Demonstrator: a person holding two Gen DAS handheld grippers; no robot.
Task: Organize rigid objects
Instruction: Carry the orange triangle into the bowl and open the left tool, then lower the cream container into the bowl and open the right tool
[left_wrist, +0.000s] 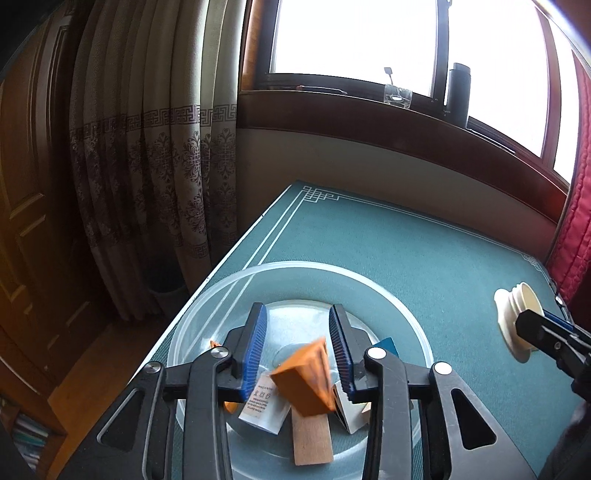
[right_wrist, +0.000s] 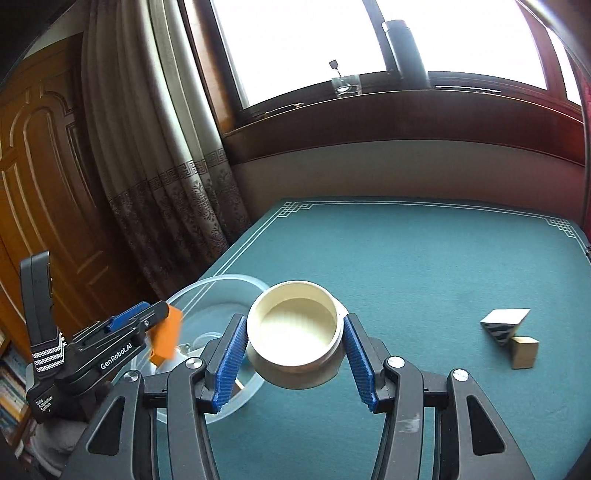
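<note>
Orange block (left_wrist: 304, 376) is being dropped from the parted left tool (left_wrist: 299, 354) into the clear bowl (left_wrist: 221, 295) on the desk (right_wrist: 424, 258) — the right tool (right_wrist: 295, 354) is gripping the cream jar (right_wrist: 295, 336), probably to be carried bowlward next.

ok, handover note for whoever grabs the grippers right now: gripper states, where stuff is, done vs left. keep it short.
Left gripper: open above the clear plastic bowl; blurred orange wooden block sits loose between its fingers, apparently dropping in.
Right gripper: shut on the cream round plastic tub, held off the green table mat beside the bowl.
Done: bowl already holds a plain wooden block, a small white packet and other pieces.
Left: tub into the bowl, probably; then the black-and-white striped wedge and the small tan wooden cube on the mat's right side.
</note>
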